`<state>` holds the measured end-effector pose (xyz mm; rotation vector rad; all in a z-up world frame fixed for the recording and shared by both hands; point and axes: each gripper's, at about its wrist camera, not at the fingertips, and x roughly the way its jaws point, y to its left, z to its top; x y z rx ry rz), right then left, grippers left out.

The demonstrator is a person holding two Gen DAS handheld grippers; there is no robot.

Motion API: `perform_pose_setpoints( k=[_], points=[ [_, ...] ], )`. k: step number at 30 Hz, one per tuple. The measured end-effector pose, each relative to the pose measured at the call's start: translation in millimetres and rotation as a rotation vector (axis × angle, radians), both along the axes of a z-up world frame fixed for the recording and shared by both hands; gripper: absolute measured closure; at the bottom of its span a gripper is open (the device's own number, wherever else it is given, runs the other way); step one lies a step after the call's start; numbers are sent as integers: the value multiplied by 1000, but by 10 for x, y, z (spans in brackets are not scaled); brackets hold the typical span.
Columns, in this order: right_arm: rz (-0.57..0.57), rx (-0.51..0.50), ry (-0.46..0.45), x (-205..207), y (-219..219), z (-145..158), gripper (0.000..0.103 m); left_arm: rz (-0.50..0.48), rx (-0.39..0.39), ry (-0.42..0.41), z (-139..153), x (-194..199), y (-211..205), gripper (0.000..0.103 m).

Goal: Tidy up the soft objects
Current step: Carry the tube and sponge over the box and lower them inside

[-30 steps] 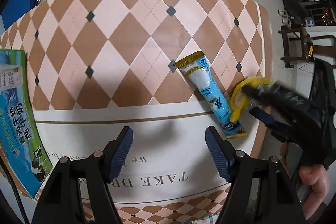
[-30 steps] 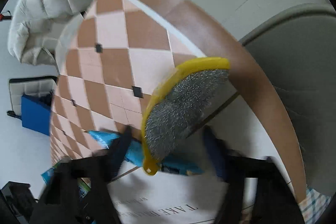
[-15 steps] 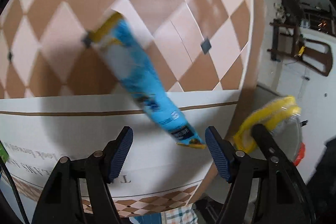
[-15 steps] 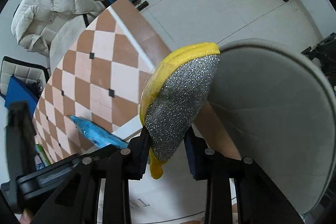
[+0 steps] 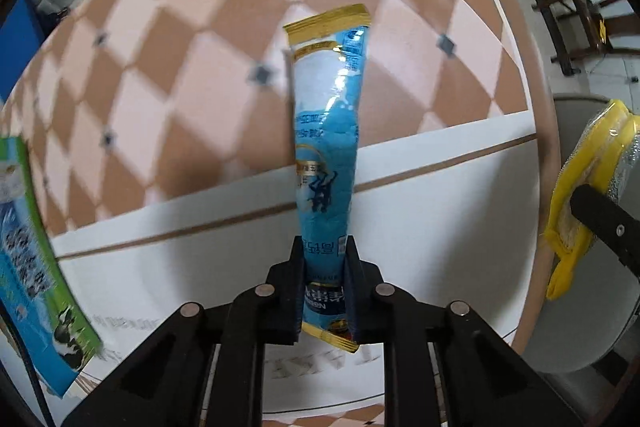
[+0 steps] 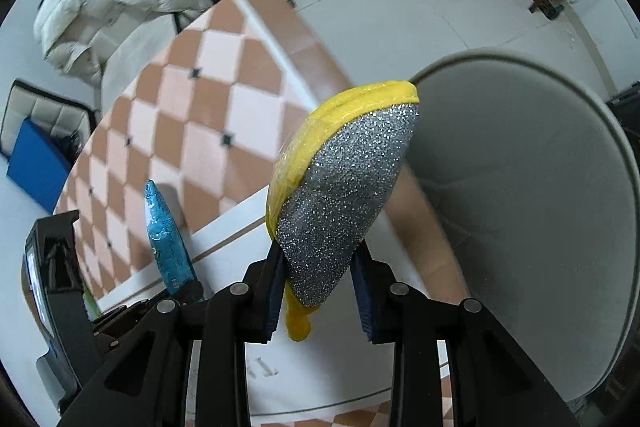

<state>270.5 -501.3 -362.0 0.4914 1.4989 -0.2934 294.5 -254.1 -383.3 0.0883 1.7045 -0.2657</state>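
Table [image 5: 192,115] with the diamond-check cloth is spreading ahead of and below both sets of jaws; off its right edge a pale round seat [image 6: 532,195] is sitting ahead-right of the right jaws, likely the nearest landing place, though nothing is marking it as the goal. Left gripper [image 5: 325,287] is pinching the blue milk sachet [image 5: 326,147] at its near end, jaws narrow and closed on it; the sachet's long axis is running straight forward from the jaws, gold-sealed far tip pointing away, body lifted off the table and casting a shadow there. Right gripper [image 6: 318,291] is clamping the yellow-rimmed silver scouring pad [image 6: 348,195] by its lower end, jaws narrow around it, long axis tilting forward and to the right, toward the seat. The pad is hanging just off the table edge, so the right hand is judged nearer the seat; the left is carrying its sachet over the white border of the cloth, to the left of the right jaws. A green-and-blue milk carton [image 5: 28,247] is lying far left of the left jaws, cut by the lens rim. Hard to read: motion blur is smearing the cloth, the sachet's print is illegible, and the pad's yellow tail is hiding between the right jaws.
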Motion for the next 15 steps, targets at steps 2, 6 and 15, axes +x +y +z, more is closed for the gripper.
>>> perform_pose_setpoints(
  k=[2, 6, 15],
  points=[
    [29, 16, -17, -43, 169, 73, 70, 12, -14, -19, 129, -68, 247, 89],
    [89, 78, -58, -136, 595, 238, 70, 53, -67, -82, 498, -263, 858, 89],
    [326, 226, -149, -194, 2335, 788, 70, 191, -128, -205, 1412, -345, 2547, 89]
  ],
)
